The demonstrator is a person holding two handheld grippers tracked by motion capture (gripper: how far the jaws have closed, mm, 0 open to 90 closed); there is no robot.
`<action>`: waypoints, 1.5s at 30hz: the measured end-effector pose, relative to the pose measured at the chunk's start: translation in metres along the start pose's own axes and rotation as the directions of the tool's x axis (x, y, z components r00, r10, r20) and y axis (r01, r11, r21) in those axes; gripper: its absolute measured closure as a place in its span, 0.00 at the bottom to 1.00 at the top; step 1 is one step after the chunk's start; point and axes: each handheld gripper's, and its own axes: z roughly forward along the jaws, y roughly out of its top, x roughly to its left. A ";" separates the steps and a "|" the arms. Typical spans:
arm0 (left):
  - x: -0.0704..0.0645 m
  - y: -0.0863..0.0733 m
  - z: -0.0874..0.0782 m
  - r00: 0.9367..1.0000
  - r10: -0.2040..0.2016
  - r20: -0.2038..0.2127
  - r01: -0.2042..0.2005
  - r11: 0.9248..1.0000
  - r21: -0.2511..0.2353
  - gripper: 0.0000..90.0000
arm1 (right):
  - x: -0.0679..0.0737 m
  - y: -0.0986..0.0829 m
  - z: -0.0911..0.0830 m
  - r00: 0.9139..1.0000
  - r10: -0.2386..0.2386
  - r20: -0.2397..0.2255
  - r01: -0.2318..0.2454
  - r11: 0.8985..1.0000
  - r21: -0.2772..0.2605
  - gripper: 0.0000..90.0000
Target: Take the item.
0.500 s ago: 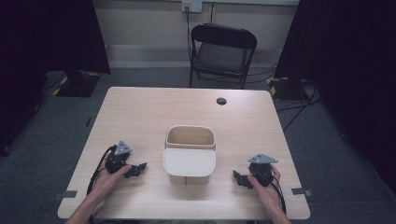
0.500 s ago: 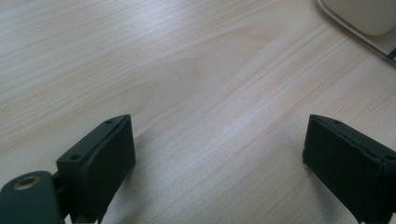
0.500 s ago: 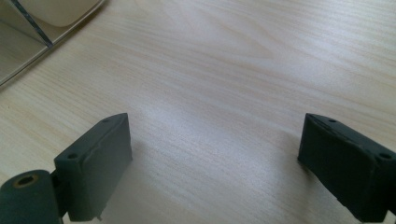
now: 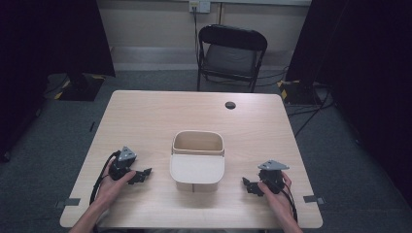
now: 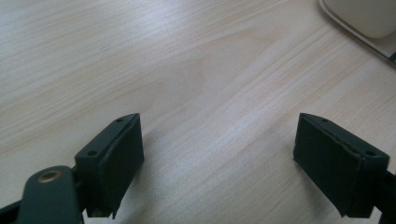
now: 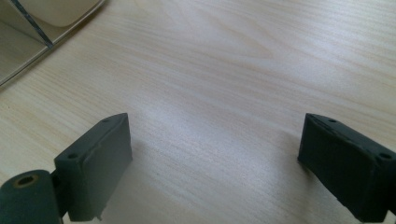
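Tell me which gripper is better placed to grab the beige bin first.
Left, narrowly. The left gripper sits a little closer to the beige bin than the right gripper. Both are open, empty, low over the table and pointing inward.

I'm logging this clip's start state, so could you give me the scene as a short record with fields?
surface: light wooden table
container: beige bin, mid-table, upright, looks empty
left gripper: jaws open, on the table left of the bin, holding nothing
right gripper: jaws open, on the table right of the bin, holding nothing
table hole: dark round grommet near the far edge
background: black folding chair behind the table
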 end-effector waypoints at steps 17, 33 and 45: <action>-0.029 0.014 -0.016 0.996 0.050 0.077 -0.042 0.993 -0.109 0.19 | 0.000 0.000 0.000 1.000 0.000 -0.001 0.000 1.000 0.000 0.10; -0.047 0.021 -0.028 0.984 0.074 0.160 -0.046 0.983 -0.177 0.19 | 0.000 0.000 0.000 1.000 -0.001 -0.001 0.001 1.000 0.000 0.10; -0.061 0.025 -0.035 0.966 0.121 0.227 -0.076 0.978 -0.196 0.18 | 0.000 0.000 0.000 1.000 0.000 -0.001 0.000 1.000 0.001 0.10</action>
